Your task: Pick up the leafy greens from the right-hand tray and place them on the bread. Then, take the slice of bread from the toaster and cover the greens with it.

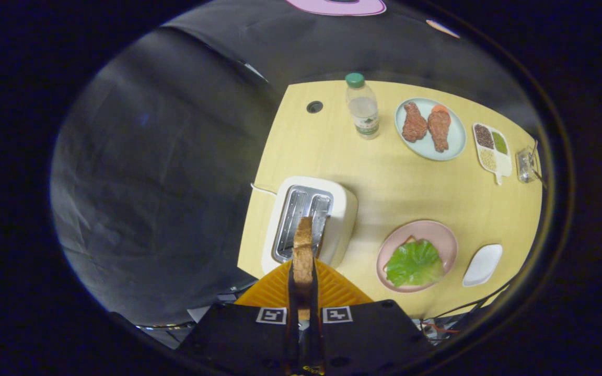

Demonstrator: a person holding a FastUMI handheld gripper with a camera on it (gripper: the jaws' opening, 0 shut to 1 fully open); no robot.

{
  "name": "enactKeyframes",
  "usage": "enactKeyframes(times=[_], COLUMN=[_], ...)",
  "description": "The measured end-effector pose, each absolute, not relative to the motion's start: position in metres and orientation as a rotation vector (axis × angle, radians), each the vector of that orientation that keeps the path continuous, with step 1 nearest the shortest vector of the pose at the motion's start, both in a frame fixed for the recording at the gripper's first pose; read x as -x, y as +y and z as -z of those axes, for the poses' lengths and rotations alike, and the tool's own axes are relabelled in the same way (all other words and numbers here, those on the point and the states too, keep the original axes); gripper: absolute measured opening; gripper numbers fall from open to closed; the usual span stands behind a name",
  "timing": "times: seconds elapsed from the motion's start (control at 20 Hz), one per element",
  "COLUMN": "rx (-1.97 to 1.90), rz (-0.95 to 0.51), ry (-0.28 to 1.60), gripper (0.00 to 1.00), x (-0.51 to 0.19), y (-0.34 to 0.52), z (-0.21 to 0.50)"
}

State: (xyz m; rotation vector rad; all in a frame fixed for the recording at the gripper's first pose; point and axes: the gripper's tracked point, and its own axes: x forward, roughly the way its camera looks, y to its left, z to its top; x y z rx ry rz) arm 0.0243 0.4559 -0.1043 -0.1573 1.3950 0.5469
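fingers [303, 284] clamped on bread slice [302, 250] | above toaster [311, 222] at table edge | bare table [384, 177] beyond

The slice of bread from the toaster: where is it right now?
In the gripper view, the slice of bread stands on edge, clamped between the jaws of the gripper, lifted above the toaster, left of the pink plate holding greens.

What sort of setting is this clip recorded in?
Probably a staged kitchen table set up in a recording booth: a toaster, plated food such as the leafy greens, and black cloth walls behind the wooden table. The tongs are shut on a bread slice.
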Motion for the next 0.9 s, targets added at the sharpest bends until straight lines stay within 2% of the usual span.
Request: enactKeyframes(times=[0.35, 0.9], rx=[-0.005, -0.291], rz=[-0.502, -0.364], ry=[1.414, 1.504], gripper=[0.11, 0.11], x=[-0.023, -0.028], y=[0.378, 0.281], z=[0.090, 0.185])
